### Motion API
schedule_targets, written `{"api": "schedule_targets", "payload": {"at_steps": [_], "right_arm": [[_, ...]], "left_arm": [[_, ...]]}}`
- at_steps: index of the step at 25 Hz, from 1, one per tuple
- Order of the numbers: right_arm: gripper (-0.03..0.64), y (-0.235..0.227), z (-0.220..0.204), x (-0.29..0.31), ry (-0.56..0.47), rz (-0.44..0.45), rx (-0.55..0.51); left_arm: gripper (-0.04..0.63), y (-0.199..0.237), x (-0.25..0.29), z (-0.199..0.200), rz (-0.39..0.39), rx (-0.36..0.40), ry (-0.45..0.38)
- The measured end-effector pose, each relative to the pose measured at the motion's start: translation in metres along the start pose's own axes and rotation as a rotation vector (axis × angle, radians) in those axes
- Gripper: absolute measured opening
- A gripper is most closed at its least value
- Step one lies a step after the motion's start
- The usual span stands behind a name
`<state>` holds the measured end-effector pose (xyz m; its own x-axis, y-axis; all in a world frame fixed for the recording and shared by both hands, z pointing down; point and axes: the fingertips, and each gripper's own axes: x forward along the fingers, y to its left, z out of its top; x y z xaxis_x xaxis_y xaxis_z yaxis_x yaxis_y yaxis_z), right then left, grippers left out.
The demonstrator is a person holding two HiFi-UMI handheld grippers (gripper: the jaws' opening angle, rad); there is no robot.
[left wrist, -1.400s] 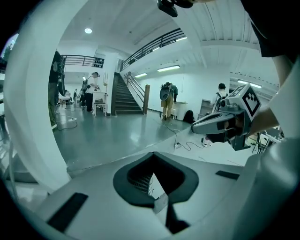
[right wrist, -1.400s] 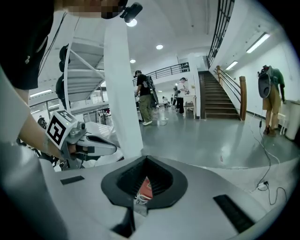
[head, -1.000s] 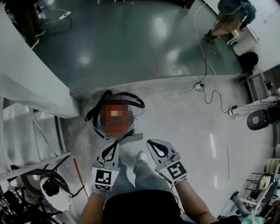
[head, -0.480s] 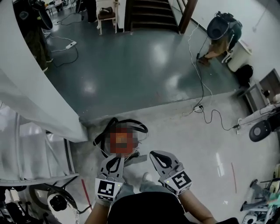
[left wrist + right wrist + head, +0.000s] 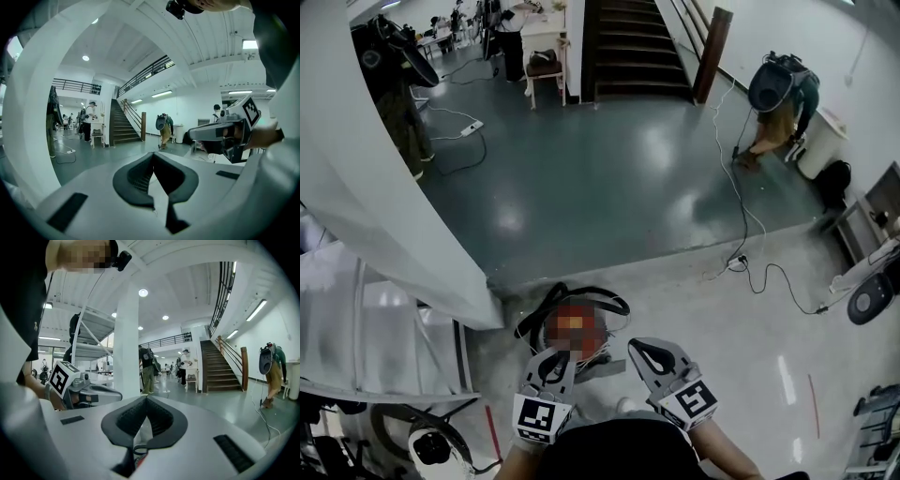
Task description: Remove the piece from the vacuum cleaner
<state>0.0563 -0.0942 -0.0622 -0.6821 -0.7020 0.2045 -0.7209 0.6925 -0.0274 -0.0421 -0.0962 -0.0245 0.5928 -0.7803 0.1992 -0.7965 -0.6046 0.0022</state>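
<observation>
The vacuum cleaner (image 5: 602, 302) lies on the pale floor just ahead of me, its black hose looped round a red body that is mostly under a blur patch. A grey flat part (image 5: 605, 367) lies at its near side. My left gripper (image 5: 563, 353) hangs just short of the vacuum's near edge, shut and empty. To its right my right gripper (image 5: 633, 345) is shut and empty too. Both point forward into the hall, as the left gripper view (image 5: 153, 155) and the right gripper view (image 5: 146, 399) show.
A white wall (image 5: 384, 216) runs along the left. A white-and-black machine (image 5: 431, 448) stands at the bottom left. Cables (image 5: 741, 211) trail over the floor at the right, near a stooping person (image 5: 780, 89). Stairs (image 5: 637, 42) rise at the back.
The head view has tilted up, so the vacuum cleaner and both grippers sit lower in the frame and the stairs have come into view. Both grippers stay shut.
</observation>
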Motion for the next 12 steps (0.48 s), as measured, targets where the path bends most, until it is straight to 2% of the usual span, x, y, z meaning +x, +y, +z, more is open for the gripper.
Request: {"api": "schedule_targets", "payload": {"at_steps": [5, 12], "right_arm": [[0.028, -0.002, 0.012, -0.002, -0.039, 0.016, -0.004], [0.028, 0.0, 0.011, -0.01, -0.036, 0.022, 0.006]], "left_arm": [[0.018, -0.002, -0.001, 0.008, 0.017, -0.011, -0.012], [0.018, -0.002, -0.011, 0.009, 0.05, 0.006, -0.005]]}}
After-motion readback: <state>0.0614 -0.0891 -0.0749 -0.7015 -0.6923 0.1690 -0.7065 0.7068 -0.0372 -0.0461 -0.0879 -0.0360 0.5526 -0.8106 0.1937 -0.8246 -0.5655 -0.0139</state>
